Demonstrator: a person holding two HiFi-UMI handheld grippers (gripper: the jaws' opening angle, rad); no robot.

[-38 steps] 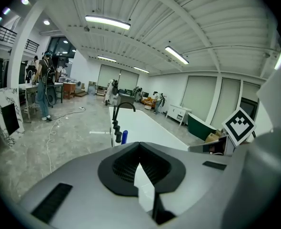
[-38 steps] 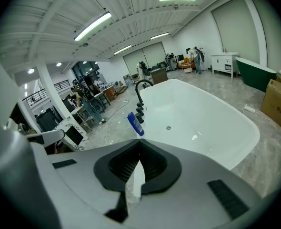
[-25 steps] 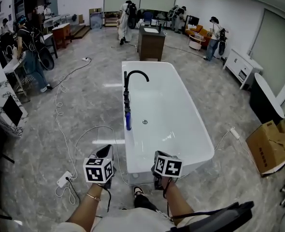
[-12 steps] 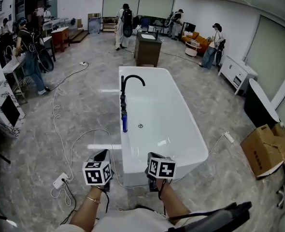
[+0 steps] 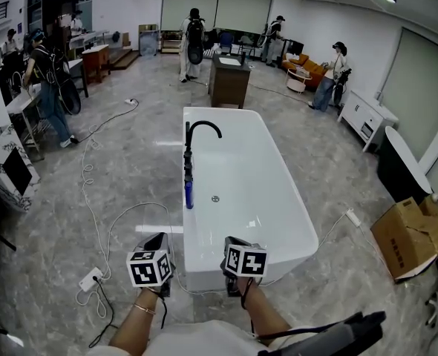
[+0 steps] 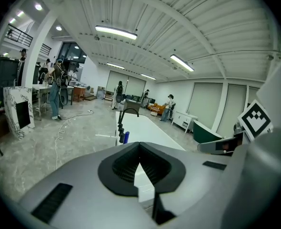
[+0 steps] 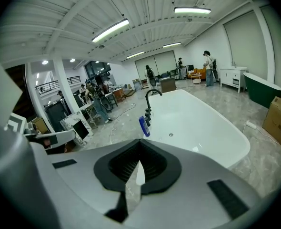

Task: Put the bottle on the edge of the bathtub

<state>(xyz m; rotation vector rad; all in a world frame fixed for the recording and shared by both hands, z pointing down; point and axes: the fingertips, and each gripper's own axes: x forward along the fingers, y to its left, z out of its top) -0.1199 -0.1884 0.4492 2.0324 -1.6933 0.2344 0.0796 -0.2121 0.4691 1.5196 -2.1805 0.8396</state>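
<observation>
The white bathtub [image 5: 257, 199] filled the middle of the hall floor, its near end just ahead of both grippers. A black faucet [image 5: 197, 135] arched over its left rim. Only the head view took in the floor on the tub's left, with a white power strip [image 5: 90, 278] and its looping cable. The cardboard box [image 7: 279, 119] appeared in the right gripper view but not in the left one, which caught instead the right tool's marker cube [image 6: 255, 120]. Both gripper views added the ceiling lights, which the head view barely showed.

The bottle [image 5: 188, 196] was slim, blue and upright. It stood on the tub's left rim, on the near side of the faucet and just beside it, well apart from either tool; it also showed as a small blue shape in the left [image 6: 126, 137] and right [image 7: 143, 126] gripper views.

The left gripper [image 5: 157, 242] was clenched on nothing, its pads meeting. The right gripper [image 5: 232, 245] was likewise closed and empty.

Against the frame a second earlier, the bottle had kept its place, while the right cube sat slightly nearer the left.
</observation>
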